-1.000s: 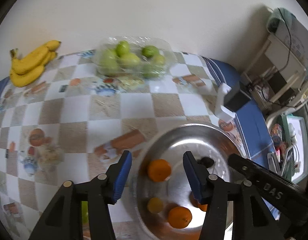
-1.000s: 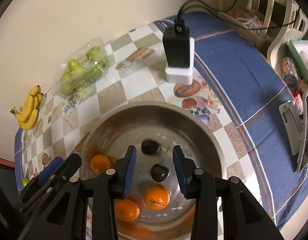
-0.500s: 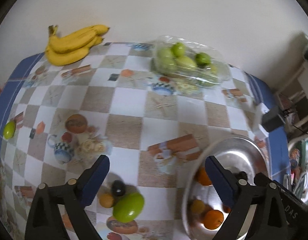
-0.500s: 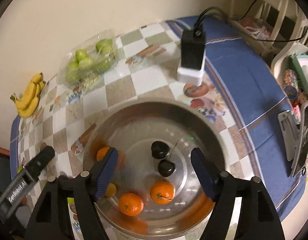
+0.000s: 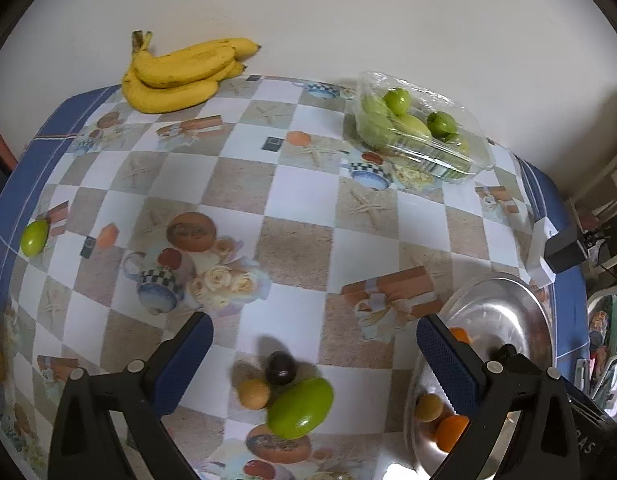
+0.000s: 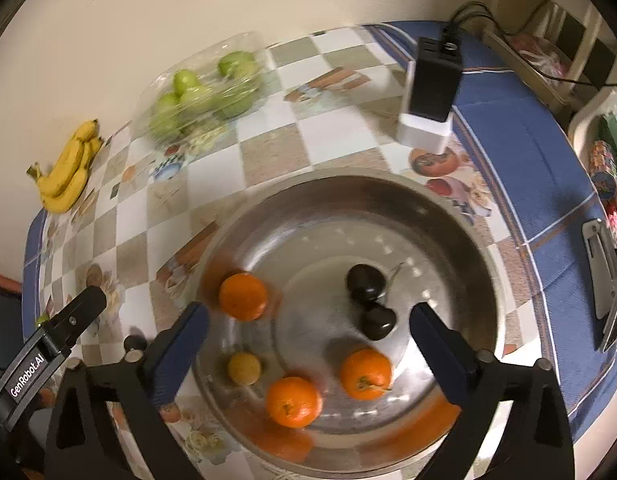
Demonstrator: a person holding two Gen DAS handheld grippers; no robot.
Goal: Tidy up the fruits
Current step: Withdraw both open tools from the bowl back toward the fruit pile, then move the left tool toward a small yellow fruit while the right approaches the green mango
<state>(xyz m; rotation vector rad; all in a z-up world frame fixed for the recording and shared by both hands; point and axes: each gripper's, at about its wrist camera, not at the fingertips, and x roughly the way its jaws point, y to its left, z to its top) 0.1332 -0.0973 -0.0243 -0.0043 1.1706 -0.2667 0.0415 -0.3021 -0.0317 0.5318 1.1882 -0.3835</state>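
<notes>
My left gripper (image 5: 314, 360) hangs over the checked tablecloth, its jaws opening wide. Below the gap lie a dark cherry (image 5: 281, 368), a small yellow fruit (image 5: 254, 394) and a green fruit (image 5: 300, 402), none touched. My right gripper (image 6: 308, 354) points down over the steel bowl (image 6: 348, 184), jaws also opening, with nothing pressed between its pads. The bowl holds three oranges (image 6: 242, 296), two dark cherries (image 6: 365, 282) and a small yellow fruit (image 6: 244, 368). The bowl (image 5: 508, 308) lies just right of my left gripper.
Bananas (image 5: 184, 76) lie at the back by the wall, next to a clear box of green fruits (image 5: 420, 128). A lone green fruit (image 5: 34, 237) sits near the table's left edge. A black-and-white charger block (image 6: 432, 92) with cables stands behind the bowl.
Both pairs of jaws have spread wide. My left gripper has swung left, off the bowl, to above the loose fruits on the cloth. My right gripper stays over the bowl, leaving the cherries there.
</notes>
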